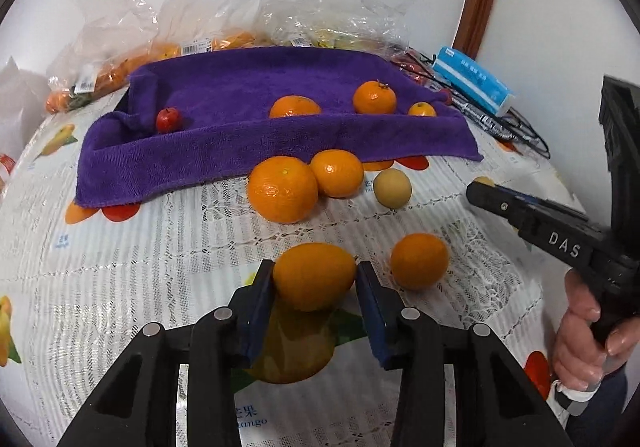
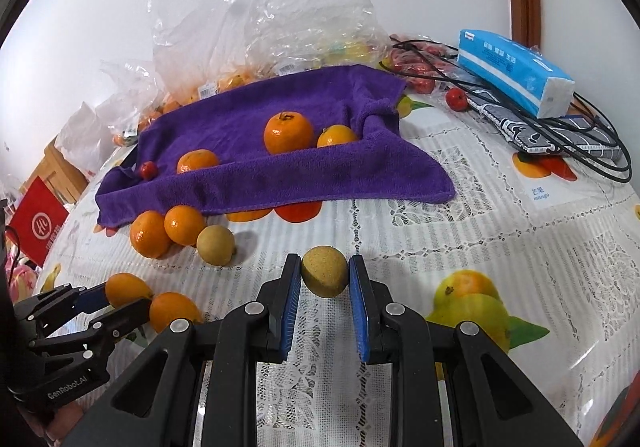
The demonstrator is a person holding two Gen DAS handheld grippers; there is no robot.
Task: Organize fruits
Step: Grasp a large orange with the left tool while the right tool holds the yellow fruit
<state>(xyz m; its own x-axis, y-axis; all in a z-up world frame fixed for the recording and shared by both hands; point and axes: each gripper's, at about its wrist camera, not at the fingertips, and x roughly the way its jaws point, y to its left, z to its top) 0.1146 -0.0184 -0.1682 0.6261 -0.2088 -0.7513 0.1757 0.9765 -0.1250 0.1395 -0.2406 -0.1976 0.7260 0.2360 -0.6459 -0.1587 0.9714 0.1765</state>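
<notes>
Roughly midway, judging by the layout. The purple towel [image 1: 248,95] is the landmark: it is bunched into a shallow tray shape with raised folds, and I read it as the sorting spot.

Done so far, on the towel: three mandarins [image 1: 295,106] and one small red fruit [image 1: 169,119] near its left fold.

Left to do, on the desk [image 1: 120,247] in front of the towel:
- two mandarins [image 1: 282,189] touching each other just off the towel's front edge
- a tan round fruit [image 1: 392,188] just beside them, looks like a longan
- an oval orange fruit [image 1: 314,276] nearer than those, between the left gripper [image 1: 316,281] jaws; both pads appear to be pressing its sides, so I call it gripped
- another oval orange fruit [image 1: 419,261] just beside it, loose on the desk
- a second tan fruit [image 2: 324,271] clamped in the right gripper [image 2: 325,279], well in front of the towel's right corner; whether it is lifted off the desk I cannot tell

One more small red fruit [image 2: 456,99] sits right of the towel, near the cables.

Surroundings: clear plastic bags [image 2: 280,19] with more fruit behind the towel, a blue tissue pack [image 2: 516,73] and black cables [image 2: 592,151] off to its right.

In the way: the towel's front fold is a lip each fruit has to clear, and the two mandarins plus the longan sit right along that edge. Grippers are close side by side, so a collision is possible if both go in together.
</notes>
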